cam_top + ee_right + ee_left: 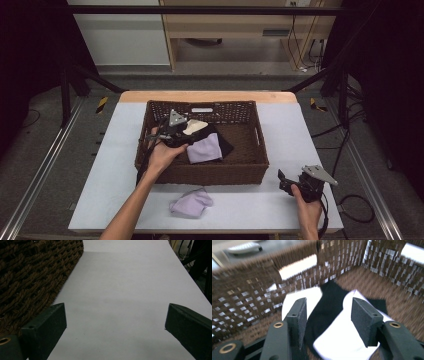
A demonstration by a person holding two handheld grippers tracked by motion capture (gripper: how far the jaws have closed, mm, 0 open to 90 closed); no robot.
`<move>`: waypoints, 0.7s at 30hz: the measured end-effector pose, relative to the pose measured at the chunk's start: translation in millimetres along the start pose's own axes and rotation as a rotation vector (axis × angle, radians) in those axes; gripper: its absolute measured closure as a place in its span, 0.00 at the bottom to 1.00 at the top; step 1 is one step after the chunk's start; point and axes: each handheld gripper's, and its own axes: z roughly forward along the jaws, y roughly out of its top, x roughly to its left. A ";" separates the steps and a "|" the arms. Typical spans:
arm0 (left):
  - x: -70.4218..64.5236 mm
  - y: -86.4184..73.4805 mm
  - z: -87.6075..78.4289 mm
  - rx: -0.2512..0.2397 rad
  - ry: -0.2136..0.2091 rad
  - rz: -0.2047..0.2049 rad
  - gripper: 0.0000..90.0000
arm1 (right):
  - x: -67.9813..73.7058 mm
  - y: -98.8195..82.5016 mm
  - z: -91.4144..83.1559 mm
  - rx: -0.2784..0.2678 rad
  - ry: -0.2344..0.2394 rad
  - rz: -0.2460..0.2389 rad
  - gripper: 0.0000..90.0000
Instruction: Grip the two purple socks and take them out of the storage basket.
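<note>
The person's left forearm reaches in from the bottom edge of the high view and up over the near wall of the basket [150,165], where the left gripper [186,131] points into the left half of the basket. Its jaws stand wide apart and hold nothing, poised just above a black cloth [327,307] and a white cloth [344,340] lying on the basket floor. A lilac cloth [204,148] lies beside them in the basket; another lilac cloth [191,202] lies on the table [280,210] in front of it. The right gripper [282,180] rests low at the table's near right corner, jaws spread wide and empty. The left gripper view is blurred, so folds and edges are hard to make out.
</note>
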 end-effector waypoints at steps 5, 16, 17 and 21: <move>-3.7 -3.1 4.8 0.037 -0.009 0.013 0.51 | 0.1 0.0 0.4 0.003 0.000 0.000 0.05; -17.7 -8.7 21.1 0.174 0.012 0.117 0.46 | 0.3 0.0 0.1 0.001 -0.003 -0.002 0.05; -17.9 -9.1 22.3 0.180 0.006 0.118 0.46 | 0.3 0.0 0.2 0.001 -0.003 -0.003 0.05; -17.3 -12.2 27.5 0.226 -0.008 0.129 0.45 | 0.1 0.0 0.3 0.003 -0.002 -0.001 0.05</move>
